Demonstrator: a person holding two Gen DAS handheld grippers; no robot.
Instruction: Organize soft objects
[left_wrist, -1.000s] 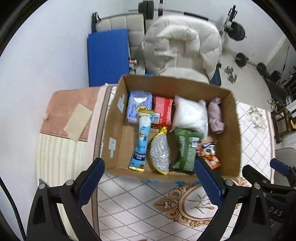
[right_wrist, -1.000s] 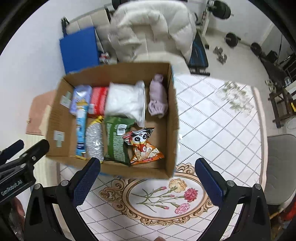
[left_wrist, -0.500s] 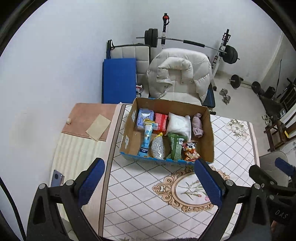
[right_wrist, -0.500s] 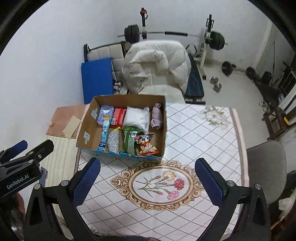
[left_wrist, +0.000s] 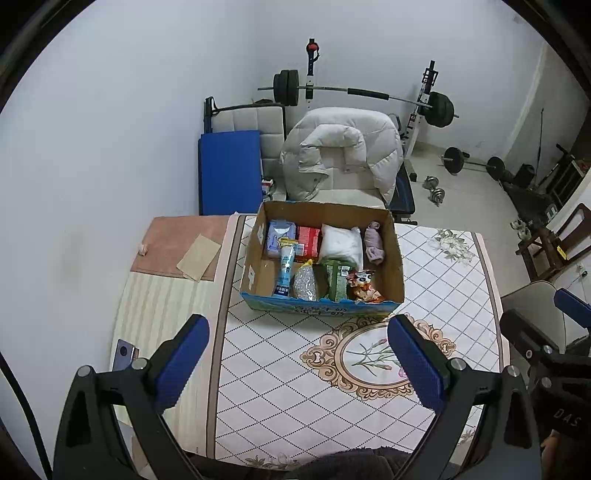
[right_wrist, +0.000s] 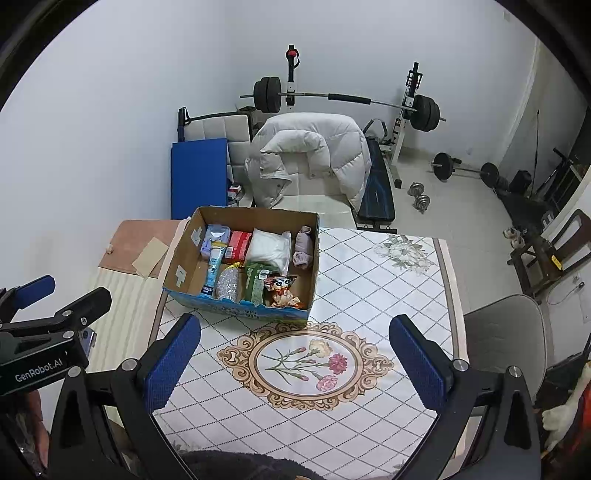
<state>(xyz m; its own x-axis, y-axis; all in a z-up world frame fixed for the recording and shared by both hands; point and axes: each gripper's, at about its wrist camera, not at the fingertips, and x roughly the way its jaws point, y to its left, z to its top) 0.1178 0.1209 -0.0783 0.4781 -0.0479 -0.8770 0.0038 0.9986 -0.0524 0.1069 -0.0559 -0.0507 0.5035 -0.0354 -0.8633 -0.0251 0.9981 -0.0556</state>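
now both tongs (left_wrist: 295, 343) (right_wrist: 295, 339) farther back from the box (left_wrist: 321, 308), empty

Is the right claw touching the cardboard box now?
Apart. In the right wrist view the right claw is open, and bare tablecloth shows between its fingertips and the box.

Even indoor light, sharp focus, fisheye-warped edges
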